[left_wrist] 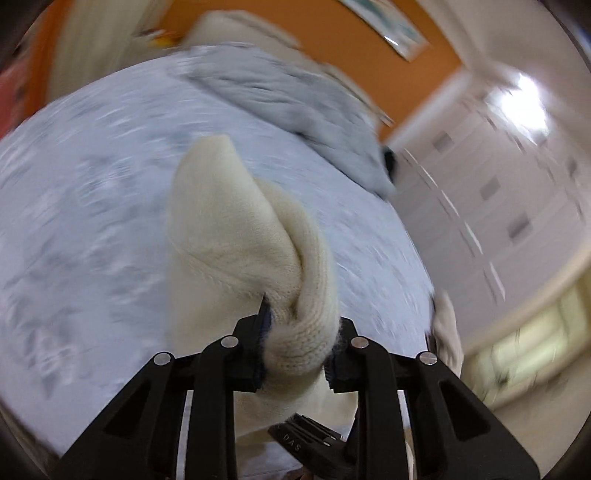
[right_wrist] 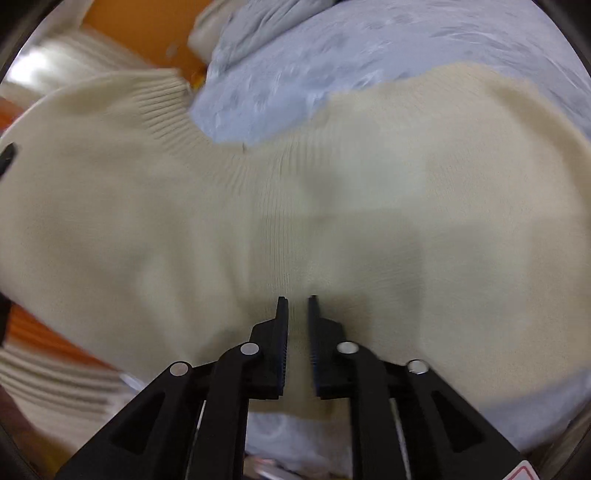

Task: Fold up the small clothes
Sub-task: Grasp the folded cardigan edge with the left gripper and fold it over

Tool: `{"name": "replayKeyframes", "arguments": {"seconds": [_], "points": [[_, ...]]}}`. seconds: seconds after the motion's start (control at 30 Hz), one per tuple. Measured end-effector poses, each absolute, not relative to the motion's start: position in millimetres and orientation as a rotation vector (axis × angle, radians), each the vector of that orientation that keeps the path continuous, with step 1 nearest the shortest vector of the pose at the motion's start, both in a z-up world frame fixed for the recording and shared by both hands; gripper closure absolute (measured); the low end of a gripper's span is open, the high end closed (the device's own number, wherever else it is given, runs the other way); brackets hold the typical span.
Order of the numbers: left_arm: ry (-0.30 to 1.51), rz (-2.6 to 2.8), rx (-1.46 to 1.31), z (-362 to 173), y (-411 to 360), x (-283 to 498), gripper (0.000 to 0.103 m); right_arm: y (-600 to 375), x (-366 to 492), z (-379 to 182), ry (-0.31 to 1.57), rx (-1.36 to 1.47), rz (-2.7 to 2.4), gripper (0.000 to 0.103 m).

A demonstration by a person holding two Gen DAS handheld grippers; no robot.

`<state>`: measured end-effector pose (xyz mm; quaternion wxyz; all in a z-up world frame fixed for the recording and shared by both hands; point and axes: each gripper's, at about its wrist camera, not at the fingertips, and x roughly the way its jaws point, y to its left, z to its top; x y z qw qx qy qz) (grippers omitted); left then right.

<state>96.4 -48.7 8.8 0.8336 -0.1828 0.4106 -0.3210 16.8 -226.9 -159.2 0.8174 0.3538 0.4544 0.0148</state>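
Note:
A cream knitted sweater (right_wrist: 332, 203) lies spread across the pale blue patterned bedcover (right_wrist: 277, 74), its ribbed edge (right_wrist: 166, 110) toward the upper left. In the left wrist view a ribbed end of that sweater (left_wrist: 221, 221) is bunched and lifted off the bedcover (left_wrist: 92, 166). My left gripper (left_wrist: 301, 332) is shut on this bunch, and the knit bulges out between its fingers. My right gripper (right_wrist: 297, 299) points down at the middle of the sweater. Its jaws stand a narrow gap apart, and the cloth seen through the gap lies flat below them, not pinched.
A crumpled grey blanket (left_wrist: 277, 85) lies at the far side of the bed, also in the right wrist view (right_wrist: 251, 26). An orange wall (left_wrist: 351, 33) stands behind it and white wardrobe doors (left_wrist: 498, 184) to the right. A black tool part (left_wrist: 306, 439) shows under my left gripper.

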Motion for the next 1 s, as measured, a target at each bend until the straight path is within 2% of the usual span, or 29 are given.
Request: {"name": "replayKeyframes", "arguments": {"seconds": [0.07, 0.17, 0.3, 0.33, 0.4, 0.43, 0.57, 0.63, 0.83, 0.87, 0.9, 0.93, 0.97, 1.0], "points": [[0.894, -0.746, -0.299, 4, -97, 83, 0.081, -253, -2, -146, 0.921, 0.783, 0.007, 0.087], [1.012, -0.788, -0.212, -42, -154, 68, 0.081, -293, -30, -136, 0.884, 0.826, -0.052, 0.085], [1.108, -0.749, -0.081, -95, -181, 40, 0.077, -333, -64, -140, 0.865, 0.881, -0.139, 0.066], [1.12, -0.741, -0.065, -100, -179, 33, 0.073, -339, -71, -142, 0.853, 0.918, -0.148, 0.058], [1.094, -0.757, -0.082, -97, -160, 15, 0.055, -349, -76, -146, 0.813, 1.012, -0.121, 0.047], [1.074, -0.758, -0.071, -93, -147, 6, 0.029, -352, -75, -145, 0.798, 1.033, -0.106, 0.042], [1.003, -0.703, 0.042, -86, -108, -5, 0.016, -352, -55, -141, 0.8, 1.062, -0.044, 0.032], [1.028, -0.641, 0.046, -99, -86, -3, 0.016, -346, -36, -140, 0.843, 1.077, -0.007, 0.025], [1.128, -0.47, 0.057, -142, -61, 20, 0.016, -304, 8, -139, 1.0, 0.915, -0.004, 0.027], [1.126, -0.453, 0.067, -146, -61, 22, 0.019, -298, 15, -139, 1.014, 0.88, 0.003, 0.032], [1.124, -0.442, 0.068, -149, -60, 24, 0.023, -291, 21, -138, 1.025, 0.836, -0.003, 0.06], [1.125, -0.444, 0.062, -152, -57, 25, 0.04, -284, 29, -134, 1.043, 0.751, -0.028, 0.078], [1.135, -0.457, 0.049, -154, -54, 30, 0.056, -281, 32, -128, 1.041, 0.705, -0.025, 0.079], [1.141, -0.475, 0.031, -154, -52, 33, 0.063, -281, 31, -116, 1.001, 0.71, -0.001, 0.081]]}}
